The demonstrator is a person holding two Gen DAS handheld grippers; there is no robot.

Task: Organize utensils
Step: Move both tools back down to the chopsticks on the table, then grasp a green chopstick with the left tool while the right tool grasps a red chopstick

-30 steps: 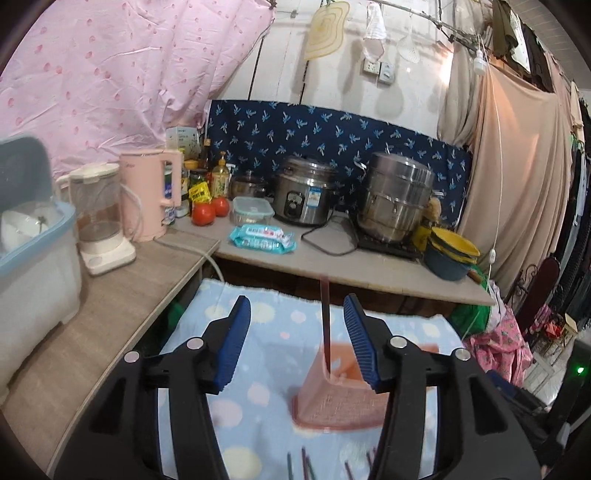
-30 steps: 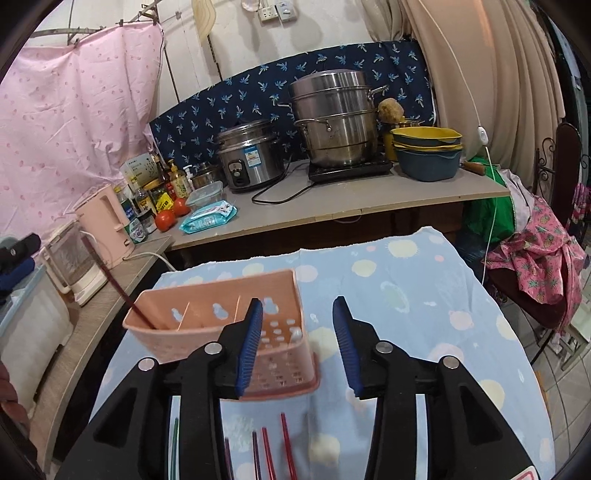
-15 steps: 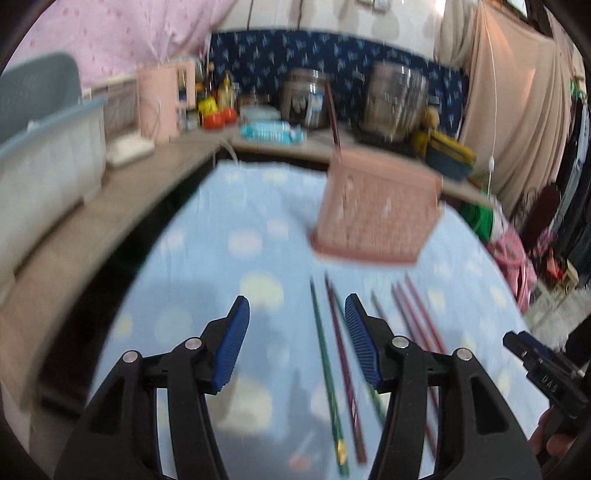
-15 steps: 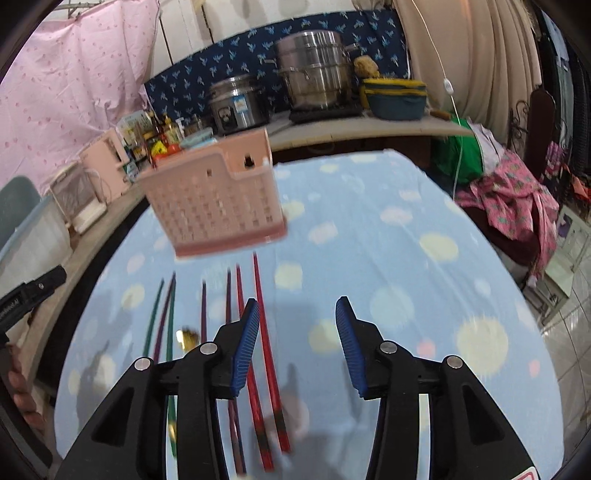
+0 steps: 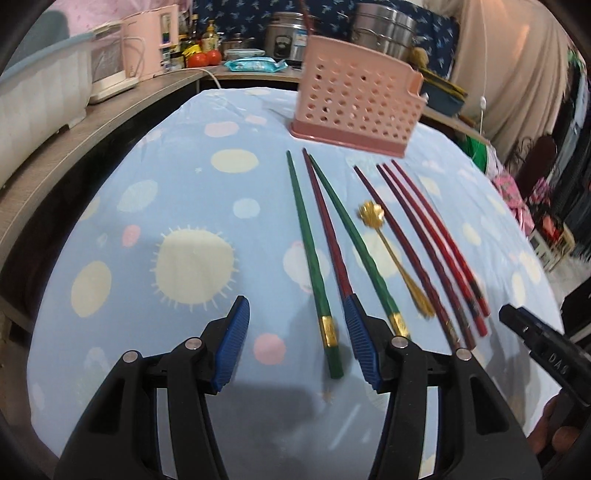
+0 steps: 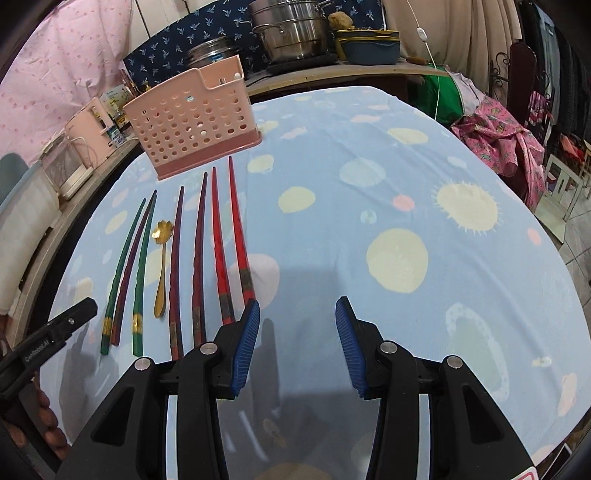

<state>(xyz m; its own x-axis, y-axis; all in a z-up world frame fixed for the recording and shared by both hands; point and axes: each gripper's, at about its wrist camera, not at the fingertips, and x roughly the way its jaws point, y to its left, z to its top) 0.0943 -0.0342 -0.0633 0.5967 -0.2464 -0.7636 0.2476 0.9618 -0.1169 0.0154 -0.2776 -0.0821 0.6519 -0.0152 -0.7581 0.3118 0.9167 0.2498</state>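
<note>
Nearest the left wrist camera, the left gripper (image 5: 295,341) is hanging with jaws apart and nothing pressed between its pads, the butt of a green chopstick (image 5: 309,251) lying between them. Beside it, chopsticks and a gold spoon (image 5: 392,256) are lying in a row on the dotted blue tablecloth (image 5: 166,221). From the right wrist camera, the right gripper (image 6: 297,345) is gaping over bare cloth, just right of the red chopsticks (image 6: 239,236). Farther off, the pink utensil basket (image 6: 192,118) is standing upright; only the left view shows a dark stick (image 5: 306,16) rising from it.
</note>
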